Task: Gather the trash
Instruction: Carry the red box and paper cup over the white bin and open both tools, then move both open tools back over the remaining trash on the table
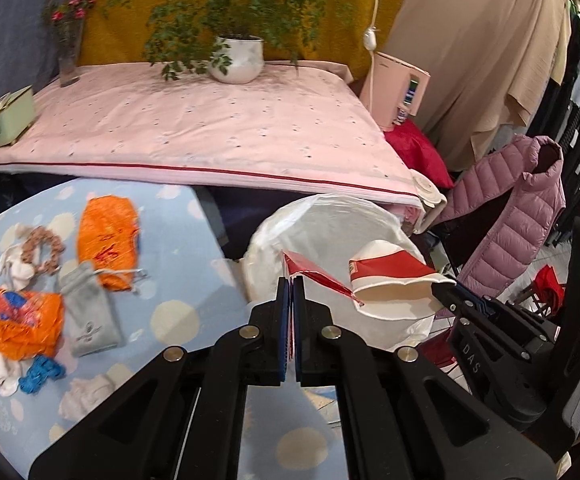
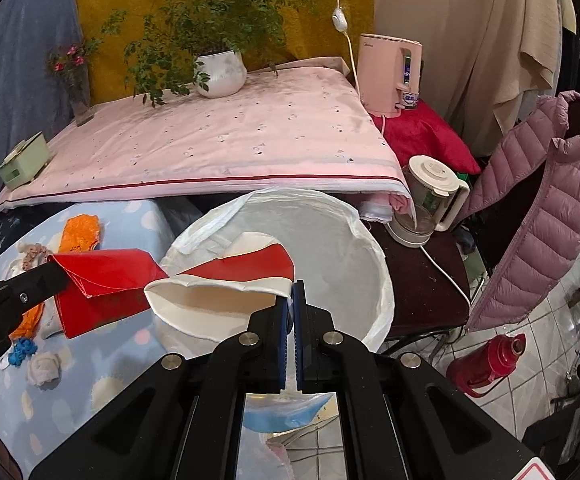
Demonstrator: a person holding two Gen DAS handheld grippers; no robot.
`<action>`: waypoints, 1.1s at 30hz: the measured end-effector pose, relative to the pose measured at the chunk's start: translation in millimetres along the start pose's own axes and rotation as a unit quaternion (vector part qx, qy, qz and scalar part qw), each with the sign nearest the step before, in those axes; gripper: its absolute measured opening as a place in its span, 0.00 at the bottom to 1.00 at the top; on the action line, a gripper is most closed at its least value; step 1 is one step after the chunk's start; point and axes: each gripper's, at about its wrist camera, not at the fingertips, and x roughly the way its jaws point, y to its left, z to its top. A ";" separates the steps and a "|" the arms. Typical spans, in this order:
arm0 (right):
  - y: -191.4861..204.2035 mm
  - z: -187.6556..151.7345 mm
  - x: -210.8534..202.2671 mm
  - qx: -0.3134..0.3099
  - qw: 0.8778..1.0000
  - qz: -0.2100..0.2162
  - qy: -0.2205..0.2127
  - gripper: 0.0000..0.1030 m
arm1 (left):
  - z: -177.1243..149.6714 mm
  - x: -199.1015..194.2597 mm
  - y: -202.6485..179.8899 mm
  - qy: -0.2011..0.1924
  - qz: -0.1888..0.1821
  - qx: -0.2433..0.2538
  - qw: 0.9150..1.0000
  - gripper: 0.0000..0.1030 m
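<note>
Trash, mixed lot, on a pale blue cloth with cream dots [image 1: 177,240]: crumpled orange plastic wrappers [image 1: 107,236], glossy and creased; white tissue wads [image 1: 85,396]; a blue knotted scrap [image 1: 41,372]; a beaded ring [image 1: 43,248]; a flat grey drawstring pouch [image 1: 87,312], soft fabric.

Red folded packet [image 2: 101,288]: stiff, glossy card, roughly rectangular, flap folded to a point. Pinched at one end by the left gripper [image 1: 292,284], jaws pressed together on it; long axis runs out toward the right, over the bin's near rim.

Crushed paper cup [image 2: 225,284]: red and white outside, cream inside, flattened to an oval mouth facing the left gripper. Its rim is clamped in the right gripper [image 2: 292,288], jaws pressed together; long axis lies roughly level, held above the bin.

Round bin [image 2: 374,248]: lined with a thin, wrinkled white plastic bag, just beside the blue cloth.
</note>
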 end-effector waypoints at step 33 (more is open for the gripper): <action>12.9 1.1 2.0 -0.011 1.000 0.010 -0.006 0.44 | -12.4 13.6 25.8 0.006 0.063 -0.033 0.997 0.53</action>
